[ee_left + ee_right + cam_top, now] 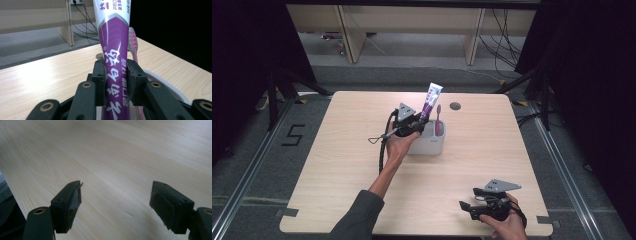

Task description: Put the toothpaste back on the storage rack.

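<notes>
Left claw point(115, 75) (clamped) on toothpaste tube point(113, 37)

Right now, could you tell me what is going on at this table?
A person is working with a pair of tongs in each hand. The left tongs are shut on a purple toothpaste tube, holding it upright at a white holder on the wooden table. A pink toothbrush stands in that holder beside the tube. The right tongs are open with nothing between them, low over the table's near right corner.
</notes>
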Available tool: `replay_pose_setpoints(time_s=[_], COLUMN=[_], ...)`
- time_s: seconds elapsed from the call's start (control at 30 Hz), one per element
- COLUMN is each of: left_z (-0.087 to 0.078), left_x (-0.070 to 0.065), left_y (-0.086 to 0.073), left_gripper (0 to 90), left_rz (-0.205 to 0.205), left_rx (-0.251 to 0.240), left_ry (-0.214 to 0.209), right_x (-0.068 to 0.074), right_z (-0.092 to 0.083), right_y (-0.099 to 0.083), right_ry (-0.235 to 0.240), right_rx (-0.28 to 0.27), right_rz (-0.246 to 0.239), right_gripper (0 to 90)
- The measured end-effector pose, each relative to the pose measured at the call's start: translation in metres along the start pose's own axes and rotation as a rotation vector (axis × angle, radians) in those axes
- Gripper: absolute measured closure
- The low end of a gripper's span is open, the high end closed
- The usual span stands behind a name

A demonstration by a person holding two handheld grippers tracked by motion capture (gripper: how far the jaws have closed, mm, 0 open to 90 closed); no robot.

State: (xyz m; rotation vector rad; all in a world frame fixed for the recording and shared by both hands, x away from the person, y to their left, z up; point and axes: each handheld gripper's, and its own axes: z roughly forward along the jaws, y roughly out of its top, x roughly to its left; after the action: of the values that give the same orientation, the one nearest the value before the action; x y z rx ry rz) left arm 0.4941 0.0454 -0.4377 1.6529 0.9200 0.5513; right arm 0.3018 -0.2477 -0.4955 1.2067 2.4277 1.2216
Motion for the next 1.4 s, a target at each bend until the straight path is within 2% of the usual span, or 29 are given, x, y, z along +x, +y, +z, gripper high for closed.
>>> replay_pose_setpoints(time_s=[0.2,0.27,0.47,0.53,0.57,0.7,0.9,1.17,1.33,1.4], left_z=[-0.001,-0.002,-0.008,-0.012,-0.013,-0.021,-0.027,-0.036,-0.044,-0.046], left_x=[-0.001,-0.001,-0.005,-0.004,-0.004,-0.002,-0.002,-0.002,-0.003,-0.004], left_y=[-0.005,-0.006,0.000,0.003,0.004,0.008,0.011,0.014,0.018,0.019], left_gripper=[70.5,70.1,67.9,68.4,67.9,66.2,64.3,58.5,52.1,49.6], left_rz=[0.011,0.017,0.041,0.042,0.041,0.048,0.052,0.043,0.049,0.055], left_rx=[0.032,0.039,0.057,0.048,0.041,0.041,0.048,0.077,0.089,0.110], left_ry=[0.004,0.010,-0.005,0.006,0.010,0.012,-0.003,-0.012,-0.012,-0.017], right_x=[0.000,0.001,0.001,0.002,0.002,0.001,0.002,0.001,0.001,0.001], right_z=[0.001,0.001,0.002,0.002,0.001,0.002,0.002,0.002,0.002,0.002], right_y=[0.000,-0.001,-0.001,-0.001,-0.001,-0.001,-0.001,-0.001,-0.001,-0.001], right_ry=[-0.001,0.006,0.005,0.016,0.003,0.007,0.002,0.003,0.002,0.002], right_rx=[-0.008,-0.002,0.000,0.013,0.010,0.010,0.014,0.015,0.013,0.012], right_rz=[0.000,0.016,0.017,0.025,0.008,0.010,0.012,0.013,0.014,0.016], right_gripper=[25.9,25.9,25.9,25.9,25.9,25.9,25.9,25.9,25.9,25.9])
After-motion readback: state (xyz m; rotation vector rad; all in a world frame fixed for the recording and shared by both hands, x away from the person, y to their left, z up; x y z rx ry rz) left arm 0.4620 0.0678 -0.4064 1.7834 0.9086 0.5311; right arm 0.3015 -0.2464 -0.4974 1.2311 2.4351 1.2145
